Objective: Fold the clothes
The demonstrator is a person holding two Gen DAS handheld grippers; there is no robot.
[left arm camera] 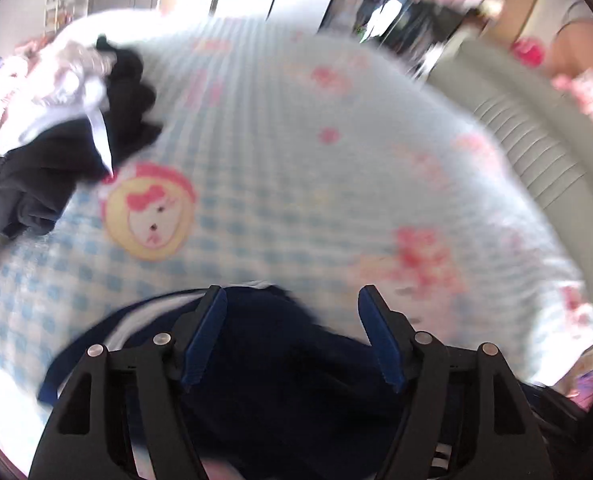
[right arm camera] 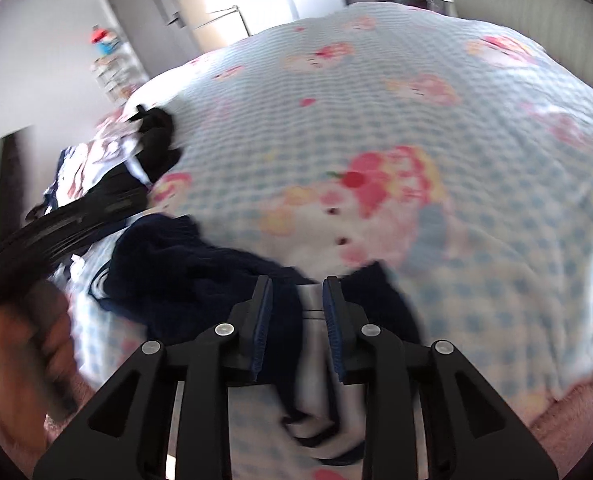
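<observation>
The navy garment (right arm camera: 200,264) lies crumpled at the lower centre on the checked bedspread (right arm camera: 476,208), its lower part hidden behind both tools. The right gripper (right arm camera: 297,292) is narrowed around a white-and-navy fold; motion blur leaves contact unclear. The left gripper (left arm camera: 292,304) is spread wide, released above it. A dark clothes pile (left arm camera: 68,152) blurs upper left.
</observation>
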